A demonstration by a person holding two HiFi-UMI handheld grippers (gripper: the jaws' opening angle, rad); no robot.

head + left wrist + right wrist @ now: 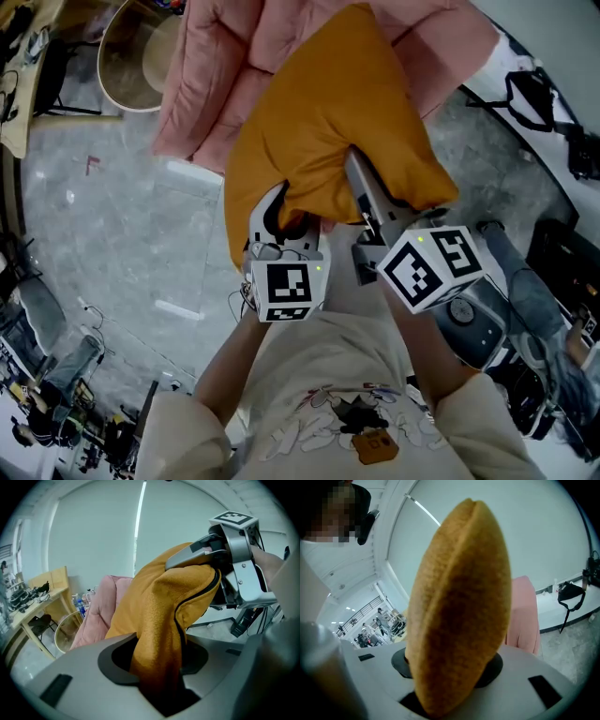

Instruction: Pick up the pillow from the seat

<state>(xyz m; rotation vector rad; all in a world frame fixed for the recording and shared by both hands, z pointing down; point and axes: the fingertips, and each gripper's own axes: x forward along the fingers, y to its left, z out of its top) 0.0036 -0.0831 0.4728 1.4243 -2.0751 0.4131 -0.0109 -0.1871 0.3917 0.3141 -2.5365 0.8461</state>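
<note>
A: So, where's the mustard-yellow fabric pillow (347, 103)?
B: Pinched at its near edge. The left gripper (286, 214) and right gripper (364, 192) are each clamped on it, above the pink padded seat (211, 84). Lift stage, I'd judge; next, raise evenly, grips firm.
</note>
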